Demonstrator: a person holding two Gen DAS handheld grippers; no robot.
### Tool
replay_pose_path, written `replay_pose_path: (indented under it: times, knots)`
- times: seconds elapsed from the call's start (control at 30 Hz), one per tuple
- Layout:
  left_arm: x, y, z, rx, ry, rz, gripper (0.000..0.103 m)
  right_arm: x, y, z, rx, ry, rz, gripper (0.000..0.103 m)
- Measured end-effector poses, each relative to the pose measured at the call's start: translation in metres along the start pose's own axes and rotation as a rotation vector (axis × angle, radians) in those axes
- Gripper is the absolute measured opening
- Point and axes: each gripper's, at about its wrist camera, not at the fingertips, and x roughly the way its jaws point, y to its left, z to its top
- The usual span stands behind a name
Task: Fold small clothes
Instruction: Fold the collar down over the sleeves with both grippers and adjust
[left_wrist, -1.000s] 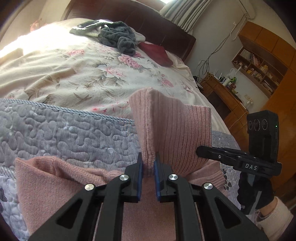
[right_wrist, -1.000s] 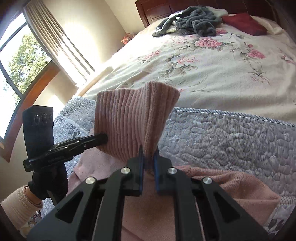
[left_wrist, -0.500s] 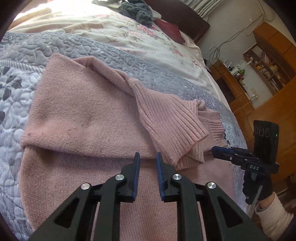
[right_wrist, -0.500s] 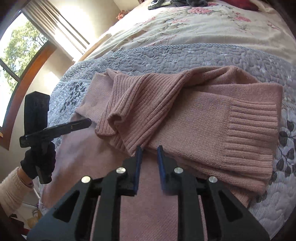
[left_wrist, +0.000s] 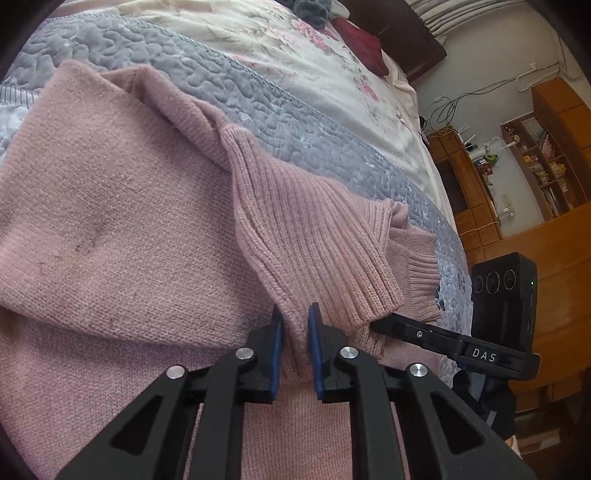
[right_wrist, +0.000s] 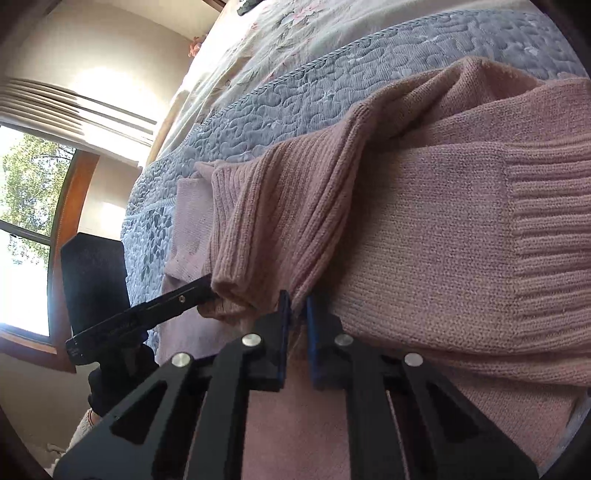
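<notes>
Your left tool (left_wrist: 294, 314) is resting low over the pink sweater (left_wrist: 110, 229), its blue pads parted by a narrow gap. A ridge of the ribbed sleeve (left_wrist: 314, 236) is lying between them, but the pads are not pressing it flat, so the tool is reading as released rather than clenched. Your right tool (right_wrist: 298, 301) is sitting at the near corner of the same ribbed sleeve (right_wrist: 280, 221), its pads closer together, with a thin sliver of knit in the slot; whether it is gripping that fabric or only touching it cannot be told. In the left wrist view the right tool (left_wrist: 384, 325) is appearing from the side with its fingertip tucked under the sleeve's cuff. In the right wrist view the left tool (right_wrist: 207, 286) is likewise meeting the cuff edge.

The sweater is lying on the grey quilted band (left_wrist: 258, 99) at the foot edge of the bed (left_wrist: 314, 62), with both sleeves folded inward across the body and the second cuff (right_wrist: 546, 229) lying flat toward the bed's right edge.
</notes>
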Motion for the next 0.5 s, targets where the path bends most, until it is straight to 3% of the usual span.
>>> replay_pose_path:
  times: [0.13,0.3,0.5]
  knots:
    - [-0.017,0.000,0.011,0.049,-0.058,0.023,0.008,-0.020,0.000,0.008,-0.021,-0.048,-0.059,0.006]
    - [-0.003,0.007,0.008,0.159,0.018,0.171,0.008,0.000,-0.008,0.003,-0.058,0.031,-0.204,0.005]
    - [-0.021,-0.004,0.007,0.169,-0.017,0.210,0.017,-0.018,0.007,-0.001,-0.118,-0.022,-0.255,0.013]
